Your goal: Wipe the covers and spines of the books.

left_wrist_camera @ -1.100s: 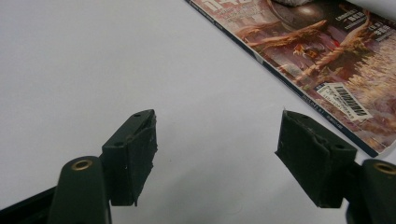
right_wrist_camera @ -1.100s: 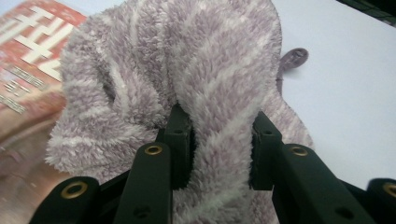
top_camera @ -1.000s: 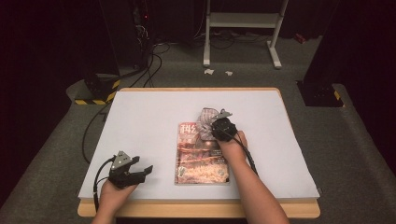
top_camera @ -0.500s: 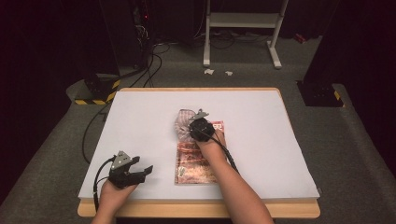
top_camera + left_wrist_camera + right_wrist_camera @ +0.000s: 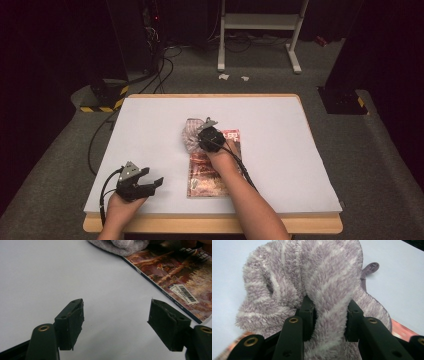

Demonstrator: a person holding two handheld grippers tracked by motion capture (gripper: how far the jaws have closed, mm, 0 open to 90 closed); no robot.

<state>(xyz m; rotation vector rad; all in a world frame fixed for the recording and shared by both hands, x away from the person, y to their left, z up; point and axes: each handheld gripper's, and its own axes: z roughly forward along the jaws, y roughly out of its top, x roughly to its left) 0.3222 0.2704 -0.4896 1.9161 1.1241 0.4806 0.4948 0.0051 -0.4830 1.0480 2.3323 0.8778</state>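
- Fleecy lilac-and-white striped cloth [image 5: 192, 136], bunched in a heap, sits at the middle of the white tabletop [image 5: 150, 120] in the high view, lapping over the far-left corner of the glossy red-and-brown magazine [image 5: 212, 170]. The right tongs [image 5: 207, 136] rest on the heap at its 3 o'clock side; that forearm runs in from 5 o'clock, crossing the magazine, wrist bent forward and down. The left tongs [image 5: 150, 182] lie near the tabletop's near-left edge, pointing toward 3 o'clock, hand wrapped round the body, well apart from cloth and magazine.
- Judging by this view, the step in hand is wiping or dragging the cloth about on the magazine's cover; whether the wipe has covered much of it I cannot tell.
- Left gripper view: the left tongs [image 5: 116, 317] stand wide apart with nothing between them, bare tabletop [image 5: 50, 272] beneath. The magazine [image 5: 180, 275] lies at 1 o'clock, the edge of the cloth [image 5: 120, 245] at 12 o'clock.
- Right gripper view: the right tongs [image 5: 329, 320] are clamped on a thick fold of the cloth [image 5: 312, 275], pads pressed into the pile on both sides. The rest of the cloth mounds up toward 12 o'clock, a small hanging loop at 2 o'clock; a strip of the magazine [image 5: 402, 331] peeks out at 4 o'clock.
- Next move, as I judge it, calls for keeping the pinch firm and the cloth pressed flat while sweeping toward the near end of the cover; the idle left tongs could pin the magazine so it does not slide.
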